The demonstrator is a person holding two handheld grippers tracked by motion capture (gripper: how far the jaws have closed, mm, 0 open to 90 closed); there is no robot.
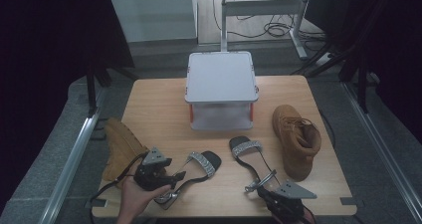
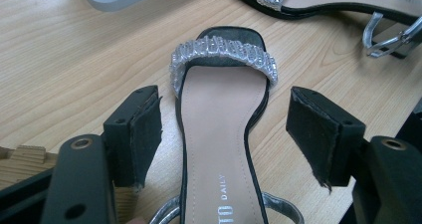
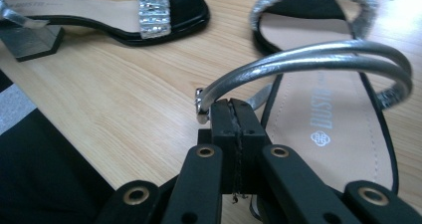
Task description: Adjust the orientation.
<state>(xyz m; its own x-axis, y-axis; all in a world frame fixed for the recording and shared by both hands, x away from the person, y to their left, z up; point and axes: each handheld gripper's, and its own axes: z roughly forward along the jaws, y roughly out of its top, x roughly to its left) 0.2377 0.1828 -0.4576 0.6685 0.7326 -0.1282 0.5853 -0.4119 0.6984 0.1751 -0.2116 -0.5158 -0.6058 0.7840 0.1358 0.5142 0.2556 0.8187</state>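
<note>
left gripper [image 1: 171, 176]: your jaws stand wide, one either side of the left sandal [image 2: 219, 134], pads off it. Lined up to pinch the sole, not yet gripping.
right gripper [image 3: 233, 122]: your jaws are clamped tight, apparently on the silver strap [image 3: 308, 59] near its buckle; lets you drag that shoe.
right sandal [image 1: 251, 159]: front of table [image 1: 159, 109], between left sandal and boot [image 1: 297, 140].
box [image 1: 220, 89]: lid on, behind the sandals; likely the destination.
</note>
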